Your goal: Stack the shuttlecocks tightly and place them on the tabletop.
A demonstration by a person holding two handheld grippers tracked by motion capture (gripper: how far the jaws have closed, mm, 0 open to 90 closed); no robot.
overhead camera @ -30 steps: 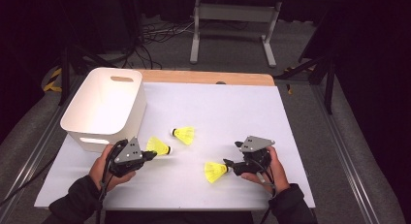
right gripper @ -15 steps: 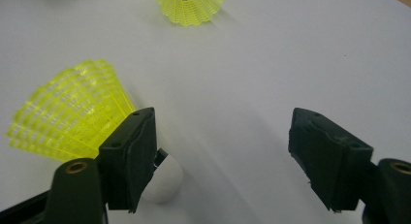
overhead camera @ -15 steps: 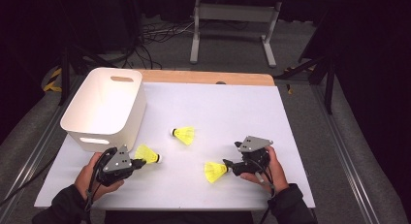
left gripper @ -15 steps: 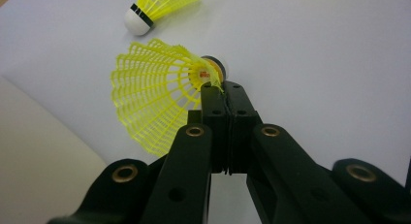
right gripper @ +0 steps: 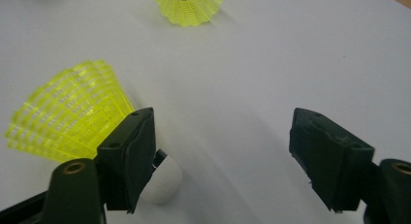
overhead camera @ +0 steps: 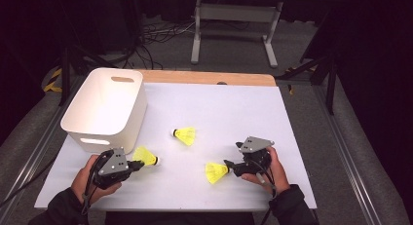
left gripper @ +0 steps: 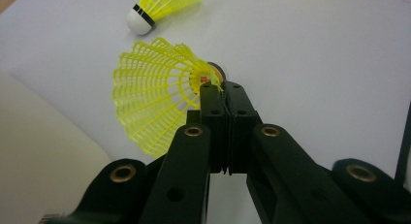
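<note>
Three yellow shuttlecocks lie on a white tabletop point(overhead camera: 234, 108). My left gripper point(overhead camera: 135, 165) point(left gripper: 220, 88) is shut on the skirt of the left shuttlecock point(overhead camera: 145, 156) point(left gripper: 155, 98), pinching it close to the white cork, beside the white bin point(overhead camera: 136, 113). A second shuttlecock point(overhead camera: 185, 135) point(left gripper: 165, 2) lies loose mid-table. My right gripper point(overhead camera: 231, 165) point(right gripper: 242, 151) stands open and low over the table. The third shuttlecock point(overhead camera: 215, 172) point(right gripper: 68, 117) lies just outside that gripper's left jaw, with its cork point(right gripper: 165, 183) against the jaw and nothing between the pads.
The open-topped bin stands at the table's left, its pale wall point(left gripper: 39, 161) close beside my left gripper. A wooden strip point(overhead camera: 209, 78) edges the far side. Beyond it are a metal stand point(overhead camera: 234, 20) and cables on a dark floor.
My left gripper has slid a little left and toward the near edge, taking its shuttlecock along. The right gripper and the other two shuttlecocks have stayed put.
</note>
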